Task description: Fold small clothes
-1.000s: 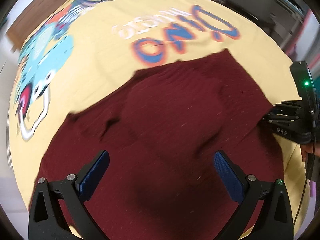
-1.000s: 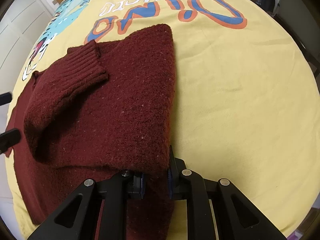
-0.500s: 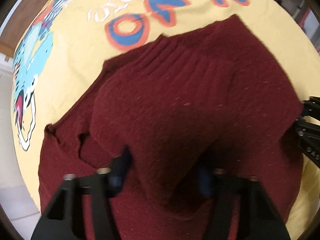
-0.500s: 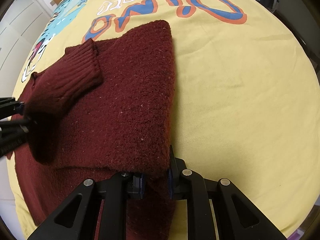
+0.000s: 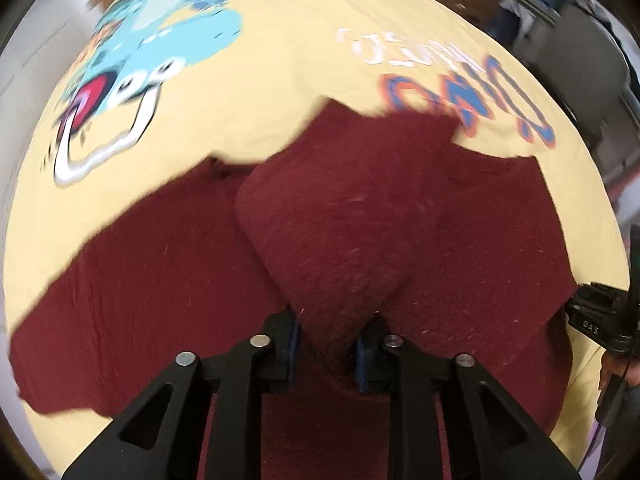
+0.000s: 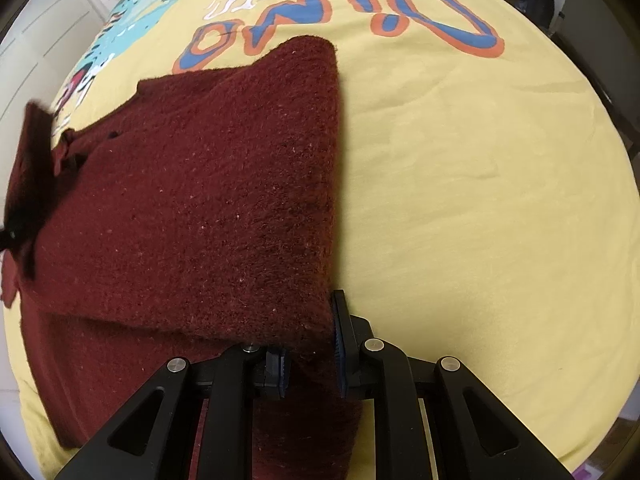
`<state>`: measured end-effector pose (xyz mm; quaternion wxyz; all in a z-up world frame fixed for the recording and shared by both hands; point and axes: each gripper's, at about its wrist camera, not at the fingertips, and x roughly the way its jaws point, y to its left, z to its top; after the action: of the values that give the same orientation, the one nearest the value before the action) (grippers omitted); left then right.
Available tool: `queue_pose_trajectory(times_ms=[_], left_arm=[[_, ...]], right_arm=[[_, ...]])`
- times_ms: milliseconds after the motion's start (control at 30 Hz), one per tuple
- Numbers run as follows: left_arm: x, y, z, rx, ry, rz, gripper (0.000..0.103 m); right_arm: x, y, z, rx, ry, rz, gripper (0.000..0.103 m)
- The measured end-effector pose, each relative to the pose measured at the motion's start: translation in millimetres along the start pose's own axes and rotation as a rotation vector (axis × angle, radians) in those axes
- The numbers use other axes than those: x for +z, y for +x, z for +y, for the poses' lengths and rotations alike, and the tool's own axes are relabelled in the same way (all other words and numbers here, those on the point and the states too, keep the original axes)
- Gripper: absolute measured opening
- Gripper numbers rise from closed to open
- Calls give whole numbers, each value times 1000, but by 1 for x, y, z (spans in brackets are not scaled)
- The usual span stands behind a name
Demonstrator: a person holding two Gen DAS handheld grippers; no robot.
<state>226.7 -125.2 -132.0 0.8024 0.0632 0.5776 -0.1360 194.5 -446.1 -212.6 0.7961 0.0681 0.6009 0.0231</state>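
Note:
A dark red knitted sweater point(image 6: 208, 184) lies partly folded on a yellow blanket point(image 6: 480, 184) with a cartoon dinosaur print. My right gripper point(image 6: 310, 356) is shut on the sweater's folded edge near its lower right corner. My left gripper point(image 5: 326, 344) is shut on a sleeve point(image 5: 332, 232) of the sweater point(image 5: 140, 280) and holds it lifted above the body. In the right wrist view the lifted sleeve point(image 6: 32, 160) shows blurred at the far left. The right gripper's body point(image 5: 600, 320) shows at the right edge of the left wrist view.
The blanket point(image 5: 260, 92) carries a blue dinosaur print point(image 5: 160, 40) and orange-blue "DINO" lettering point(image 6: 400, 20). White cabinet fronts point(image 6: 48, 28) stand beyond the blanket's left side. Dark furniture point(image 6: 540, 0) stands at the far right.
My left gripper closed on the sleeve and pulled it up and to the left off the sweater's body. The right gripper stayed shut on the folded edge.

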Motion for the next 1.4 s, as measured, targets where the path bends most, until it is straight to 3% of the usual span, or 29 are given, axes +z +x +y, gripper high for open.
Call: queue_pose_trajectory(times_ms=[167, 367, 533, 600, 667, 833, 1000, 1233, 1300, 1367, 1400], left_arm=[[-25, 19, 26, -48, -125, 81, 28], [-38, 25, 50, -77, -226, 86, 42], [-49, 21, 70, -55, -264, 96, 50], [-55, 18, 79, -33, -274, 102, 59], [-60, 11, 87, -41, -296, 95, 82], [-54, -4, 104, -32, -296, 60, 102], [-27, 9, 113, -17, -303, 64, 102], [-13, 63, 100, 9, -290, 157, 100], [-12, 71, 88, 40, -258, 166, 92], [-8, 74, 74, 52, -222, 154, 67], [-6, 74, 69, 51, -208, 149, 59]], right_arm=[[1, 1, 5, -14, -14, 6, 17], [0, 2, 10, -32, -27, 9, 17], [-1, 2, 16, -48, -44, 6, 18], [0, 2, 18, -51, -42, 7, 19], [0, 1, 20, -58, -47, 7, 19], [0, -5, 25, -91, -46, 11, 29], [-14, -19, 12, -89, -38, 9, 37], [-24, -28, -1, -101, -29, 13, 38], [-25, -30, -4, -96, -20, 10, 38], [-25, -33, -5, -90, -10, 6, 38], [-27, -33, -6, -90, -6, 4, 38]])
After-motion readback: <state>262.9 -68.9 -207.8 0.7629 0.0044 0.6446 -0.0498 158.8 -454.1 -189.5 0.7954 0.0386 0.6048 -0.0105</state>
